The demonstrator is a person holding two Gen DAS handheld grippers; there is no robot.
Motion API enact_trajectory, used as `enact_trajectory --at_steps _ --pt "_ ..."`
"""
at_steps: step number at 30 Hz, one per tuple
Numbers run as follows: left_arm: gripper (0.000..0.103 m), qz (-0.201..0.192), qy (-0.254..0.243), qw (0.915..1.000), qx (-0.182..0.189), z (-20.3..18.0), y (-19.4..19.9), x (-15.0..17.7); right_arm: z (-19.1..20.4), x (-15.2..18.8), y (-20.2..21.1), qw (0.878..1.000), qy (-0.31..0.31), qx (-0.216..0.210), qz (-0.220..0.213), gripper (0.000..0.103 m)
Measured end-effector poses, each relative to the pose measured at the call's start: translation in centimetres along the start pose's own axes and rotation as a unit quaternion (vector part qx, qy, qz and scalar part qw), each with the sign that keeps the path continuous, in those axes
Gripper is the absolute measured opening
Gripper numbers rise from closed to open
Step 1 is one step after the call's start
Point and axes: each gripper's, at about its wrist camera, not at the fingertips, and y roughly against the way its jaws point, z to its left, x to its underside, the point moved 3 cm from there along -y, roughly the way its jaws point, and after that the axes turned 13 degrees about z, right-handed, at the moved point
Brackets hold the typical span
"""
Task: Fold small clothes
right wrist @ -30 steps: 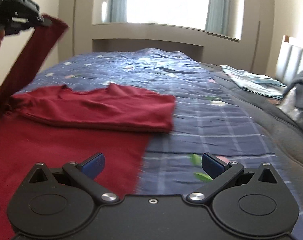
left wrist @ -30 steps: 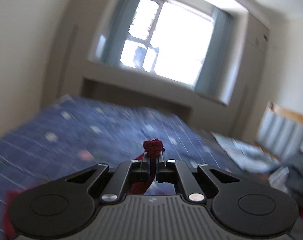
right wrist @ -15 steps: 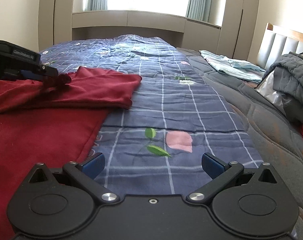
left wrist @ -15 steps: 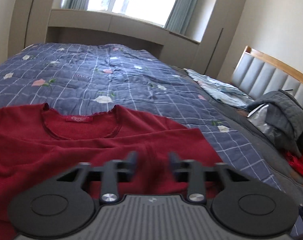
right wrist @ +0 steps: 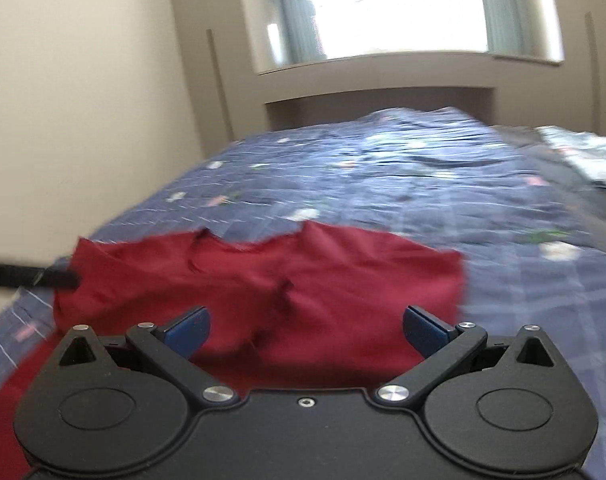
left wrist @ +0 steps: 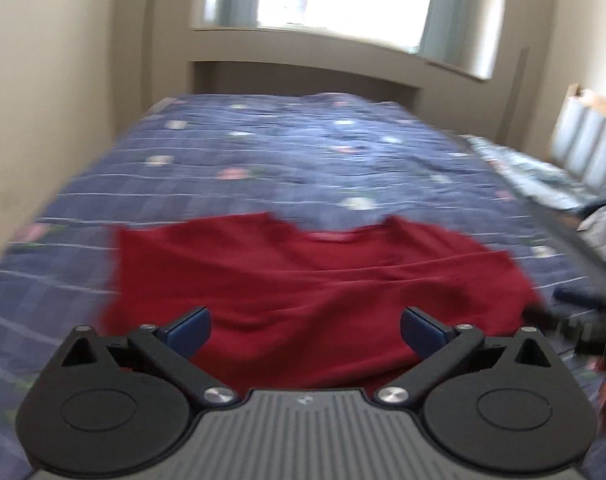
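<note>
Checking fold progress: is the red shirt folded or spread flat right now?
Partly folded: the red shirt lies on the quilt, sides turned in over its middle.

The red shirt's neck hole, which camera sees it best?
The left wrist view: the red shirt faces the camera and its neck hole sits centred, with a label strip showing. The right wrist view shows the same neck hole off to the left, more slanted and blurry.
</note>
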Motion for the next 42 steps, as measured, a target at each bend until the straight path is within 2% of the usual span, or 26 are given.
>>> enact_trajectory --at_steps 1,3,7,10,11,12,16,22,25,29,33,36,38,39,40,42 --pt "0.103 -0.001 0.007 0.9997 -0.022 1.4 0.5 0.2 0.2 -0.8 -1.0 1.000 0.005 -0.005 0.004 0.095" --pt "0.103 -0.002 0.026 0.9980 -0.058 4.3 1.3 0.7 0.6 -2.3 -3.0 1.000 0.015 -0.013 0.021 0.084" --pt "0.103 0.015 0.075 0.9916 -0.104 9.7 1.6 2.3 0.9 -3.4 -6.9 0.997 0.002 -0.024 0.074 0.069" --pt "0.103 0.029 0.107 0.9870 -0.116 12.6 1.1 3.7 1.4 -3.4 -8.5 0.995 0.003 -0.017 0.097 0.038" --pt "0.103 0.030 0.114 0.9863 -0.115 13.2 1.0 4.0 1.9 -3.4 -8.6 0.995 0.013 -0.013 0.098 0.019" --pt "0.103 0.030 0.120 0.9859 -0.112 13.7 0.8 4.3 2.3 -3.7 -8.5 0.995 0.019 -0.016 0.101 0.010" --pt "0.103 0.017 0.119 0.9886 -0.091 14.2 -0.3 5.0 4.0 -6.2 -6.6 0.995 0.032 -0.045 0.077 0.007" --pt "0.103 0.006 0.064 0.9950 -0.077 11.8 -2.5 4.7 6.2 -14.9 -1.3 0.992 -0.002 -0.130 0.006 0.006" --pt "0.103 0.001 0.033 0.9953 -0.091 10.5 -3.6 4.1 7.2 -19.4 0.5 0.983 -0.030 -0.179 -0.015 0.006" --pt "0.103 -0.010 0.009 0.9927 -0.120 9.0 -5.1 2.7 9.2 -23.9 2.1 0.973 -0.042 -0.223 -0.028 0.005" --pt "0.102 -0.039 -0.013 0.9880 -0.149 7.7 -6.5 1.0 12.3 -27.0 3.1 0.972 -0.002 -0.230 -0.043 0.004" --pt "0.083 -0.060 -0.041 0.9848 -0.158 7.3 -7.2 -0.1 13.5 -27.9 3.8 0.972 0.020 -0.227 -0.053 0.004" --pt "0.055 -0.057 -0.040 0.9872 -0.143 7.6 -7.4 -0.6 13.4 -27.9 4.3 0.973 0.025 -0.223 -0.059 0.001" --pt "0.047 -0.054 -0.036 0.9891 -0.132 7.9 -7.4 -0.7 13.1 -27.7 4.3 0.974 0.026 -0.218 -0.060 0.000" --pt "0.034 -0.050 -0.031 0.9906 -0.124 8.2 -7.3 -0.8 12.5 -27.6 4.4 0.975 0.024 -0.212 -0.063 0.000" --pt "0.026 -0.048 -0.023 0.9905 -0.127 8.8 -7.1 -0.8 11.3 -26.8 4.2 0.978 0.015 -0.198 -0.065 0.000"
